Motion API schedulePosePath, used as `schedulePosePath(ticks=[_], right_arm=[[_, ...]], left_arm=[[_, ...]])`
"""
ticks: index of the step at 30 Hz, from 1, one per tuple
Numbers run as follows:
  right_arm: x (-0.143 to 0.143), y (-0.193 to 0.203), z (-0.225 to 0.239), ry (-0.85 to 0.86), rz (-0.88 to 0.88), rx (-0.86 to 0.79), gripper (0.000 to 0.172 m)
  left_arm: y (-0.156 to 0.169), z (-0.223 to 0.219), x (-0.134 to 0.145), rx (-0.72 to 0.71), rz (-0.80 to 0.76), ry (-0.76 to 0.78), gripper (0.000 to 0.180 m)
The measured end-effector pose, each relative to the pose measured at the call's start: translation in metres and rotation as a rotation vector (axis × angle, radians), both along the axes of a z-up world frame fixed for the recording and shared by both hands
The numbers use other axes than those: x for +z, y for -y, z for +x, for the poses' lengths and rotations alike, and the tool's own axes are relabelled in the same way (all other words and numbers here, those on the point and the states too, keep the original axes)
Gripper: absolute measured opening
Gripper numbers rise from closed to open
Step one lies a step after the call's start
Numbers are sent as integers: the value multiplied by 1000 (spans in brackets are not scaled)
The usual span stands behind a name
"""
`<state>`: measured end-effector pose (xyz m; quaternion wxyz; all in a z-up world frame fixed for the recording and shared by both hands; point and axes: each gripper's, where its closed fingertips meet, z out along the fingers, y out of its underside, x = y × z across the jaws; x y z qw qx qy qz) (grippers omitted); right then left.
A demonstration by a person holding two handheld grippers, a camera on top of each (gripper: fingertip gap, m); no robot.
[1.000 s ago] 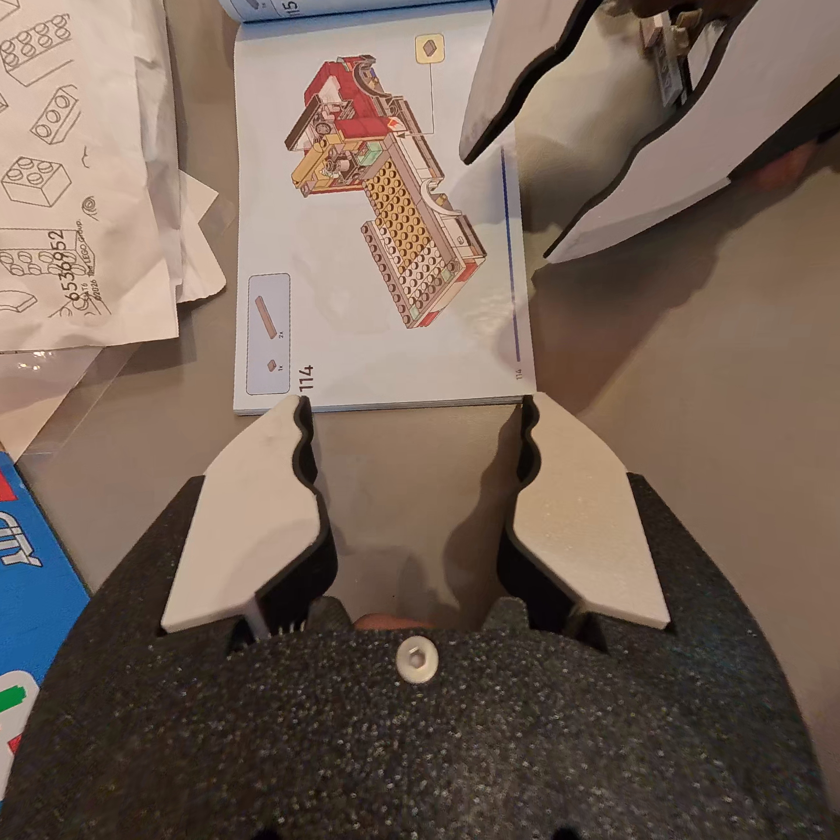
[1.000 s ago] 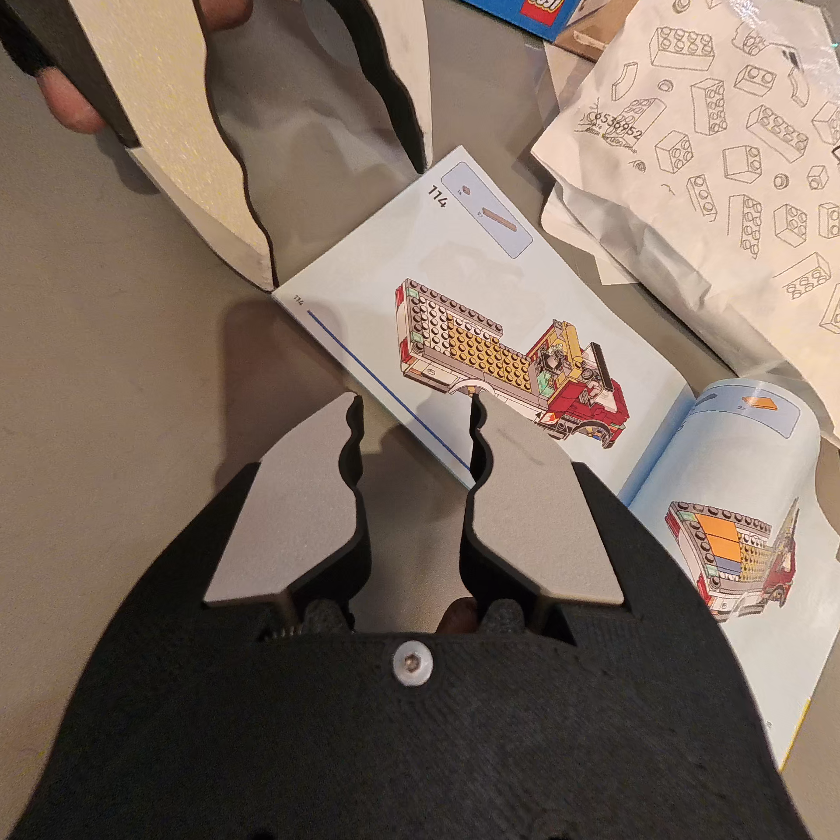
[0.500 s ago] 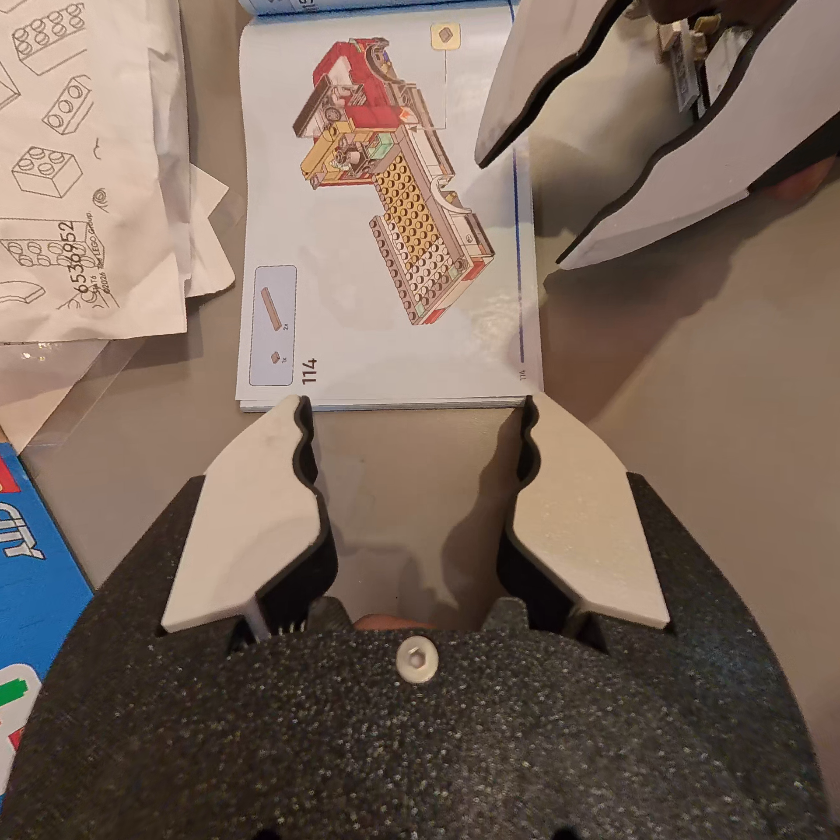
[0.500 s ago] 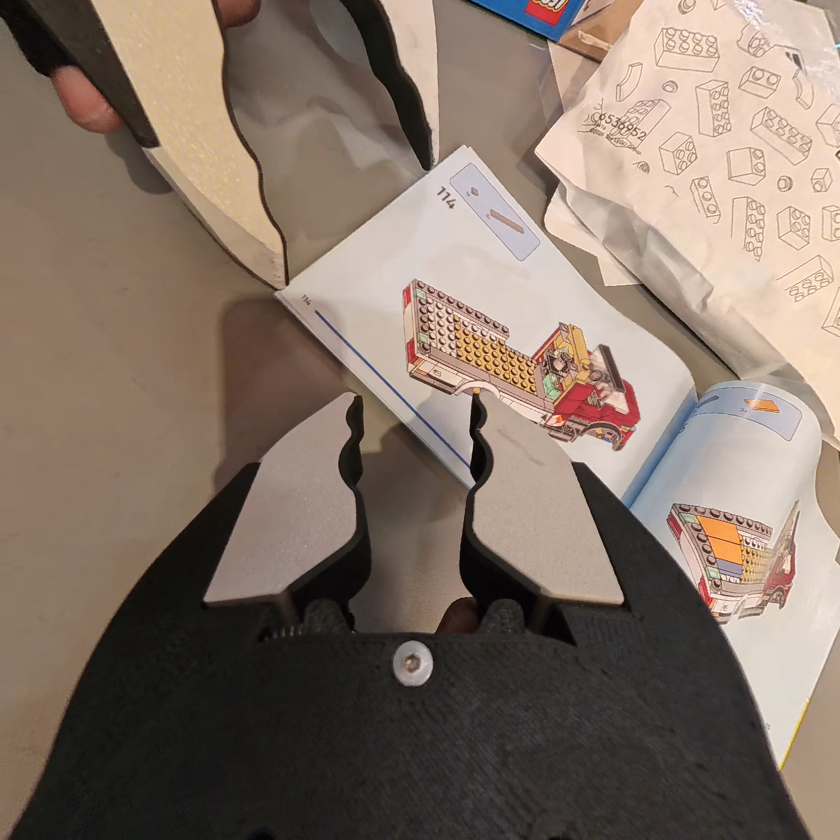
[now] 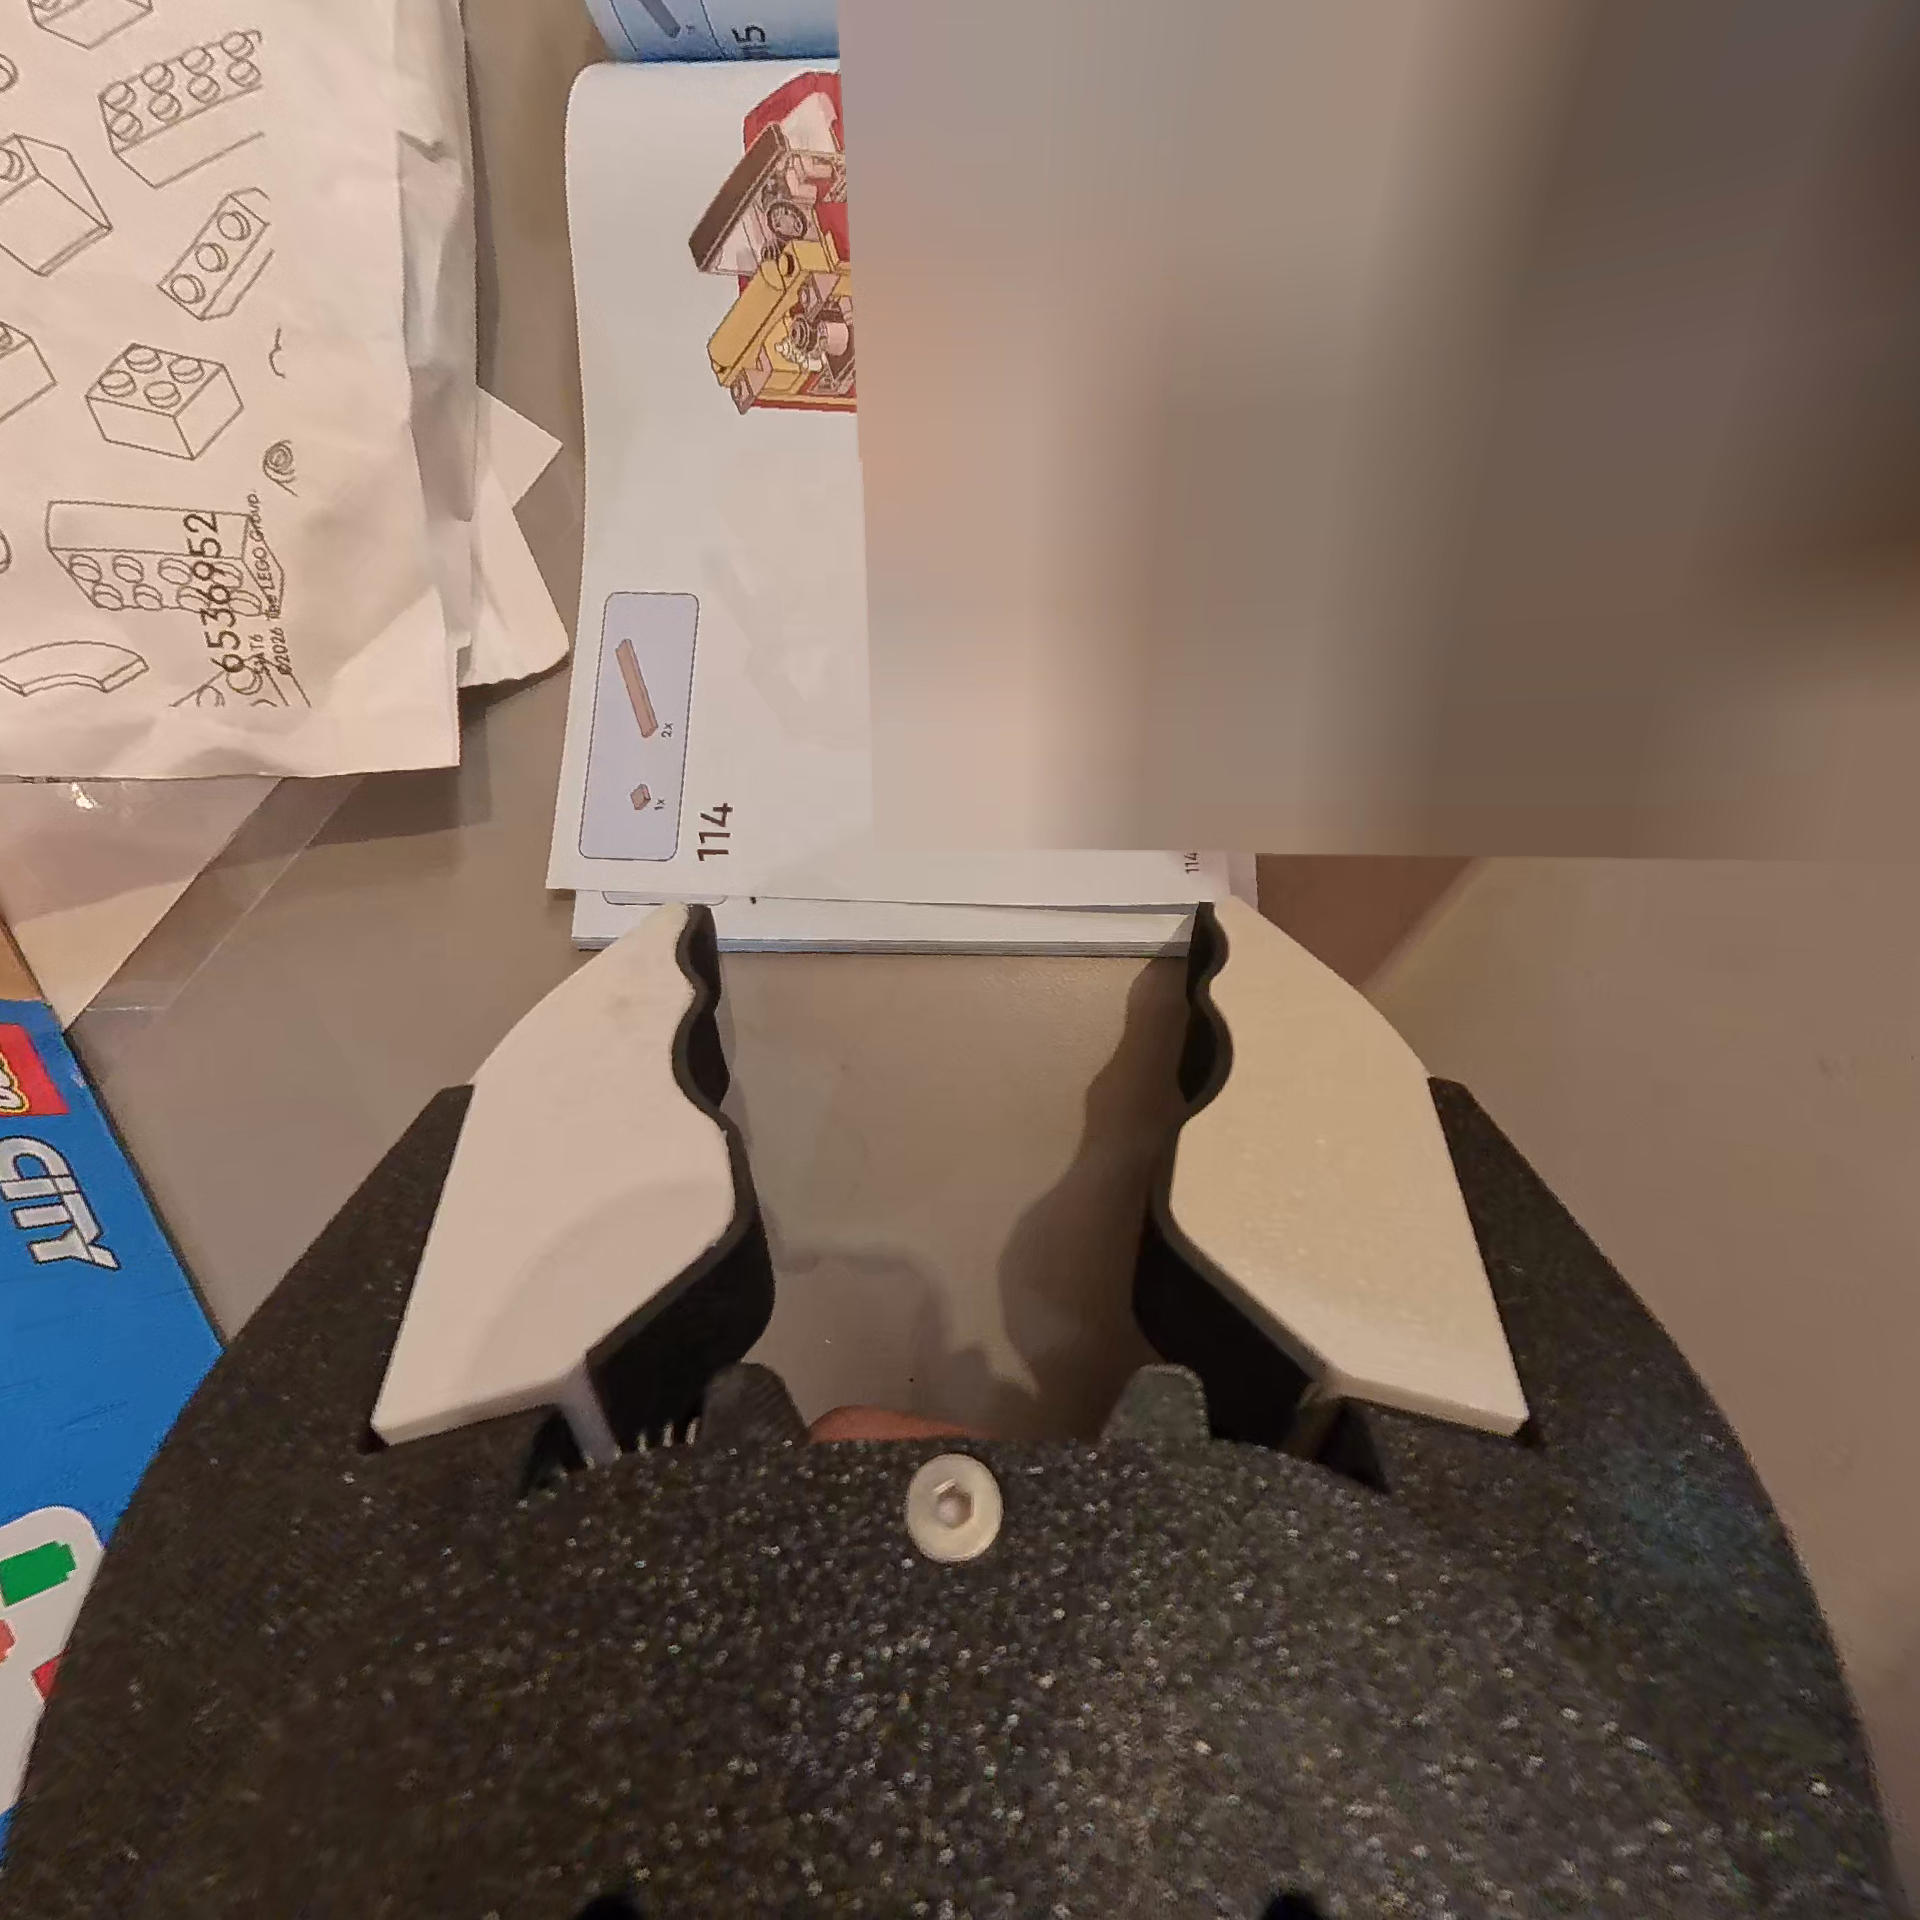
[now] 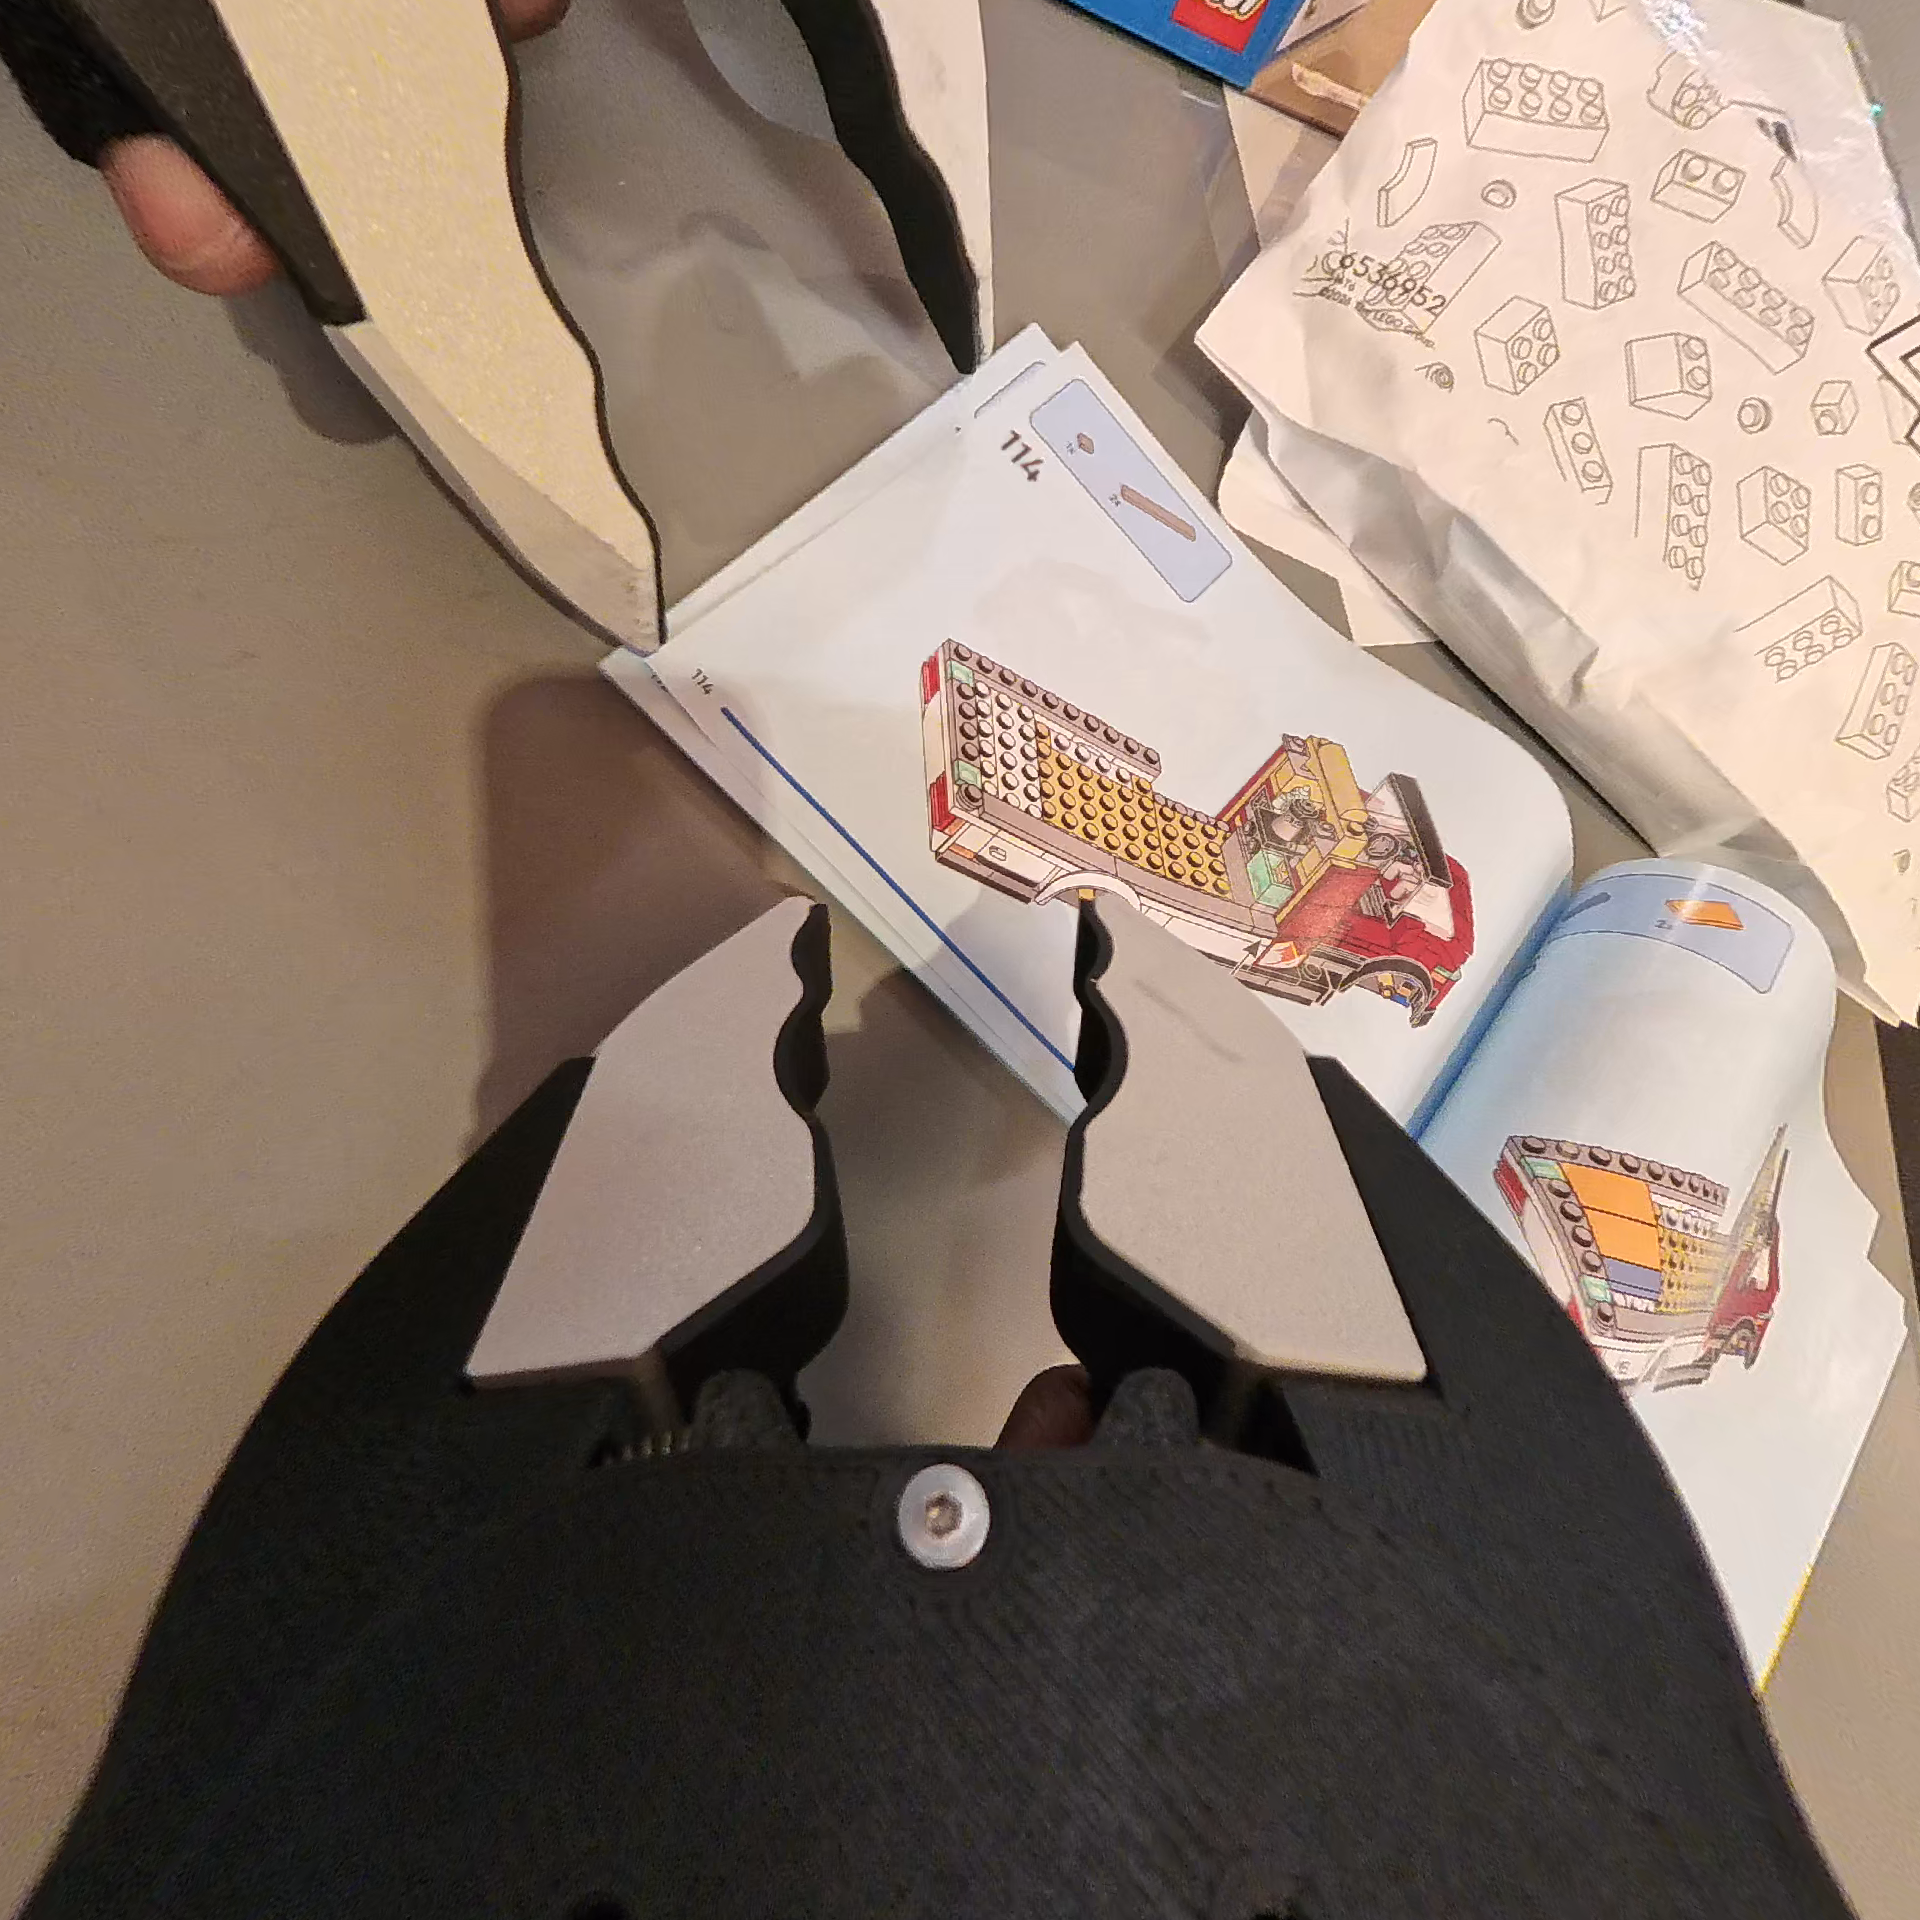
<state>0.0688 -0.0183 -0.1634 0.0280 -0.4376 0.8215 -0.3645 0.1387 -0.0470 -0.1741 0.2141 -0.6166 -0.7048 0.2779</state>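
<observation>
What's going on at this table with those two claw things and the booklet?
A person holds a two-finger gripper in each hand over an open instruction booklet lying on a grey table. The left gripper is wide open at the booklet's near edge, holding nothing. The right gripper is partly open above a page corner, also empty. A crumpled paper bag printed with brick drawings and a blue box lie nearby.

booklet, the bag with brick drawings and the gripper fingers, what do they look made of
Instruction booklet: thin, smooth printed paper; its pages curl and fan at the edge.
Bag with brick drawings: matte white paper, going by its sharp creases and crumples.
Right gripper fingers: flat, matte pale plates, probably plastic, edged with wavy black pads that look rubbery. Open, holding nothing.
</observation>
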Motion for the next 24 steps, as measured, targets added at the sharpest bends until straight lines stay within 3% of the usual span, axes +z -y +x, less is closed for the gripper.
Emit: schedulePosePath(ticks=[11,24], right_arm=[[6,5,-13,-41,-25,-33,45],[10,5,-18,-22,-21,-43,45]], left_arm=[[4,-4,-2,25,-3,4,85],[-9,2,-2,-55,-2,15,87]])
